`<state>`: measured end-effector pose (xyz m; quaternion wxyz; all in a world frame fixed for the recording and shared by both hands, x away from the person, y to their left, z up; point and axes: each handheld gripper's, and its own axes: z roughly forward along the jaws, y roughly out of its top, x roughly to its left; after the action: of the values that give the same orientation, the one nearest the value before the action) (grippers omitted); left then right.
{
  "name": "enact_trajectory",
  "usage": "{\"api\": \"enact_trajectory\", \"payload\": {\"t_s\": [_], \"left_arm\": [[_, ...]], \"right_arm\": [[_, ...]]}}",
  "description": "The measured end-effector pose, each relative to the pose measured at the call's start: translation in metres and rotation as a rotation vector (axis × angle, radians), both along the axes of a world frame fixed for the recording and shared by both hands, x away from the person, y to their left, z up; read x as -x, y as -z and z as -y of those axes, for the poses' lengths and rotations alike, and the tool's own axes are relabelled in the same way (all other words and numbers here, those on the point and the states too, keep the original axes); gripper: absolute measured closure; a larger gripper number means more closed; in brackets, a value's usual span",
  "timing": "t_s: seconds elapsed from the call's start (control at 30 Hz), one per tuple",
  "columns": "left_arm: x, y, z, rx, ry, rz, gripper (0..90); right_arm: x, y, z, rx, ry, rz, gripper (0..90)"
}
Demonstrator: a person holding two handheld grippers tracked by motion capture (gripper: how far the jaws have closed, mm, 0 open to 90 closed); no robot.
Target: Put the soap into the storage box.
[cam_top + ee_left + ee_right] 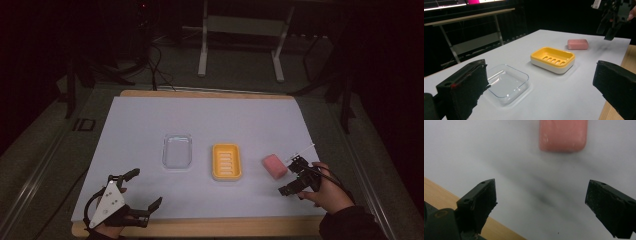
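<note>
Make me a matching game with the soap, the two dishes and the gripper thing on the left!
Things:
1. soap bar
2. slotted soap dish
3. clear dish
4. left hand-held gripper

Descriptions:
A. see-through and empty, left of the yellow one
B. jaws wide open, near the table's front edge
C. pink, lying on the white sheet beside the right hand-held gripper
D. yellow, in the middle of the row

Pairs: 1-C, 2-D, 3-A, 4-B

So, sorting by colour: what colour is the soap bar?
Pink; the soap bar shows best in the left gripper view.
</note>
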<state>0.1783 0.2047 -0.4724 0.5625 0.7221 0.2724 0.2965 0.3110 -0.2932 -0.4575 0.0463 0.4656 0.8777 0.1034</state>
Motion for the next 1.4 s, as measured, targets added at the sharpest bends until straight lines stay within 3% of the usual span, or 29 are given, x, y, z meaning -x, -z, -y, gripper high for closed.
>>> {"api": "enact_trajectory", "payload": {"t_s": [0.3, 0.33, 0.43, 0.57, 0.77, 1.1, 1.4], "left_arm": [[0.0, 0.0, 0.001, -0.008, 0.0, 0.0, 0.4], [0.0, 0.0, 0.001, -0.008, 0.0, 0.0, 0.4], [0.0, 0.0, 0.001, -0.009, 0.0, 0.002, 0.4], [0.0, 0.0, 0.001, -0.009, -0.001, 0.001, 0.4], [0.0, 0.0, 0.001, -0.009, -0.001, 0.001, 0.4], [0.0, 0.001, 0.001, -0.008, 0.0, -0.001, 0.4], [0.0, 0.0, 0.0, -0.007, 0.001, -0.002, 0.4]], "right_arm": [[-0.011, 0.005, 0.0, 0.06, 0.011, -0.149, 13.9], [-0.011, 0.005, 0.0, 0.06, 0.011, -0.149, 13.9], [-0.016, 0.008, -0.001, 0.096, 0.015, -0.228, 14.1], [-0.022, 0.009, -0.004, 0.106, 0.012, -0.257, 14.4], [-0.033, 0.006, -0.006, 0.11, 0.012, -0.235, 15.1], [-0.051, -0.01, -0.013, 0.066, -0.033, -0.123, 17.0], [-0.064, -0.008, -0.023, 0.064, -0.019, -0.116, 17.0]]}}
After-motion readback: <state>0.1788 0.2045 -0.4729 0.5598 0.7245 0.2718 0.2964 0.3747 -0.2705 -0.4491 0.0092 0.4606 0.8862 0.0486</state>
